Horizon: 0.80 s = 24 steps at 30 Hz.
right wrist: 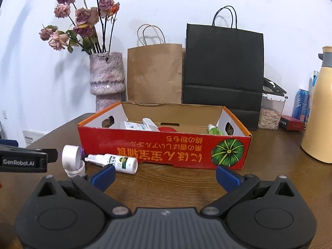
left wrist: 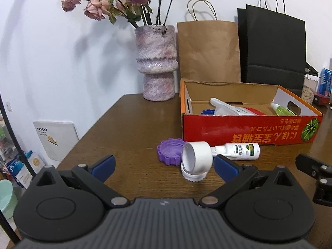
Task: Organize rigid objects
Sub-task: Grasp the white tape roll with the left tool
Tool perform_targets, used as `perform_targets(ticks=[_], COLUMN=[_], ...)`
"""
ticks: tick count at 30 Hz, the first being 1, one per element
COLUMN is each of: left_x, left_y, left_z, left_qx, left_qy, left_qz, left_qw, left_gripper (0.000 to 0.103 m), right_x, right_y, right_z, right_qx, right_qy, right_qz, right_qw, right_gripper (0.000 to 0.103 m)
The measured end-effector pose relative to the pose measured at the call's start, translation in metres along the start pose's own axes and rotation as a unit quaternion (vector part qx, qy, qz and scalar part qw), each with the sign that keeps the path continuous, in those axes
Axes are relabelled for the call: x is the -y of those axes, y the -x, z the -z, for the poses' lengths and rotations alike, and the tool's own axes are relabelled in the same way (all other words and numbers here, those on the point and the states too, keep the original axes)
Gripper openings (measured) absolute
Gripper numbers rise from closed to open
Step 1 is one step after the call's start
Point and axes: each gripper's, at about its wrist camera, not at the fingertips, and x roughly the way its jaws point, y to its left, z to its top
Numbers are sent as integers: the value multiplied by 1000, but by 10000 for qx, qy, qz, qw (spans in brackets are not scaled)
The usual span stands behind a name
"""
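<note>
We found the left gripper [left wrist: 164,166] held level just above the brown worktop [left wrist: 128,128], its blue-padded fingers [left wrist: 102,167] spread wide and holding nothing. Directly ahead of it, between the finger tips, a white cap [left wrist: 197,155] lay tipped on its side atop a smaller white ribbed cap [left wrist: 193,175]; a purple ribbed lid [left wrist: 169,150] lay flat and touching the caps on their left, and a small white spray bottle [left wrist: 238,151] lay on its side just behind the right finger, in front of the red cardboard box [left wrist: 249,128]. The right gripper [right wrist: 166,175] was likewise level and low over the worktop, its fingers [right wrist: 227,176] wide apart and empty, pointed at the long red wall of the box. From the right wrist view the same bottle lay beside the left finger tip. Inside the box we noted a white sprayer bottle [left wrist: 226,106], a green bottle [right wrist: 213,129] and a blue lid [left wrist: 207,111]. The left gripper's black body showed at the left edge of the right wrist view, near the caps. Behind the box stood a vase [left wrist: 155,62] and two paper bags [left wrist: 207,49].
</note>
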Motion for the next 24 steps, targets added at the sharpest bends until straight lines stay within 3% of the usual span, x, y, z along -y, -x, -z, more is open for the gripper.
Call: perform_targets(ticks=[7, 16, 21, 24], left_x=[10, 30, 36, 38], left_y=[-22, -37, -46, -50], left_z=[0, -6, -10, -11], left_qx=[-134, 8, -75, -165], left_qy=[-22, -95, -29, -26], left_qz=[-27, -190, -132, 36], left_qw=[9999, 9998, 9999, 9999], left_gripper=[103, 102, 81, 52], right_x=[11, 19, 20, 21], right_y=[-15, -35, -43, -46], right_z=[0, -2, -2, -2], right_qx=[-237, -391, -449, -487], right_qy=[-237, -404, -431, -431], right_qz=[9, 172, 211, 191], right_qw=[9994, 9983, 9978, 9977], right_gripper=[103, 103, 103, 103])
